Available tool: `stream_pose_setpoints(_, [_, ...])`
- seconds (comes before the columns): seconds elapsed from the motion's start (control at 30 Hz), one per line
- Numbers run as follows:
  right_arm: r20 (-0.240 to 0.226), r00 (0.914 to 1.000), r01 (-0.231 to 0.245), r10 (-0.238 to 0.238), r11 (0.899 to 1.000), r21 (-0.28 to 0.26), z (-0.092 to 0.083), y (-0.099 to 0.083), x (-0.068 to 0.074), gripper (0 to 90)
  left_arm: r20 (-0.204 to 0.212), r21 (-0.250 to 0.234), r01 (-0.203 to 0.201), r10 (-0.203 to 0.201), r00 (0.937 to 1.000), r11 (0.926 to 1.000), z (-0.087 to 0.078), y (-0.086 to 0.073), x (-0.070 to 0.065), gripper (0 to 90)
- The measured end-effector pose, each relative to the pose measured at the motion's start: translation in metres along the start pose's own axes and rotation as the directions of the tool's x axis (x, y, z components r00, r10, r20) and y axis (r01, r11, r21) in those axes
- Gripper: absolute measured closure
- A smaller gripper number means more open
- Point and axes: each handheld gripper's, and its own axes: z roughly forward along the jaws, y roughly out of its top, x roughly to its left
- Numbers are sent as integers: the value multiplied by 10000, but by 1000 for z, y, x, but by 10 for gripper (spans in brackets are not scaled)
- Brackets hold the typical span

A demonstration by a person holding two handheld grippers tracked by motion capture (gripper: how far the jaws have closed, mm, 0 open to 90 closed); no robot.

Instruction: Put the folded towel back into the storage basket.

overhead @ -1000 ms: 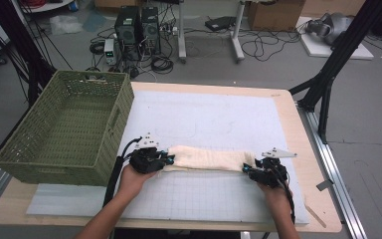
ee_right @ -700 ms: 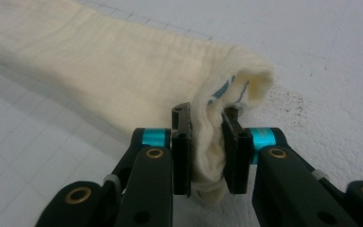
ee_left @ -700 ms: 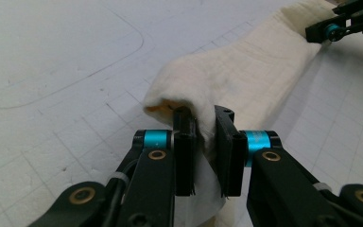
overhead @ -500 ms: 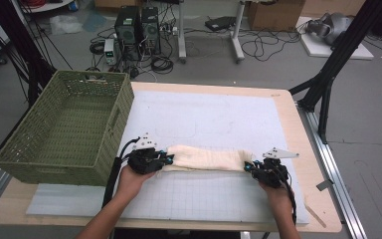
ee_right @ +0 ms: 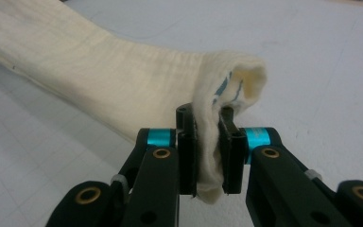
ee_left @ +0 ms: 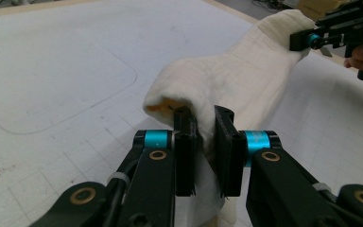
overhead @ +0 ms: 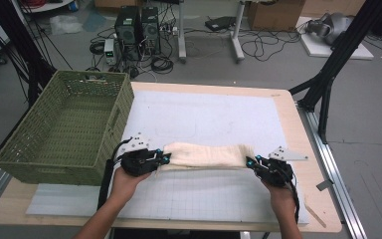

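A cream towel point(overhead: 206, 155), folded into a long band, lies across the near part of the tabletop point(overhead: 288, 119) on a white gridded mat point(overhead: 204, 117). It stretches between the two grippers.

Left gripper point(overhead: 161, 159): fingers closed on the towel's left end. In the left gripper view, cloth is pinched between the two black fingers point(ee_left: 185, 151), with the fold bulging above them and the band running off toward the right gripper point(ee_left: 312, 40) at the far end.

Right gripper point(overhead: 251, 162): fingers closed on the towel's right end. In the right gripper view, the towel edge is clamped between the fingers point(ee_right: 186, 151); a blue marking shows inside the fold.

A hand holds each gripper from the near edge.

A green woven basket point(overhead: 64, 132) stands at the tabletop's left side, just beside the left gripper and apart from the towel.
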Motion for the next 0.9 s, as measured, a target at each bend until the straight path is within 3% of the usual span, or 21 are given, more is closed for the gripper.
stream_pose_setpoints(0.17, [-46,9995,313,-316,9978,-587,-6,8,4,810,81,-390,-117,121,9999,9992,-11,4,-4,797])
stream_pose_setpoints(0.5, [-359,9968,677,-715,9930,-971,-6,19,8,810,-45,-928,-443,440,9990,9947,-34,12,-9,797])
stream_pose_setpoints(0.67, [-685,9912,1046,-1131,9877,-1164,-2,31,13,809,-178,-1284,-616,598,9981,9898,-50,16,-12,797])
stream_pose_setpoints(0.9, [-870,9877,1154,-1297,9815,-1527,6,52,16,809,-485,-1647,-935,867,9951,9819,-70,19,-15,797])
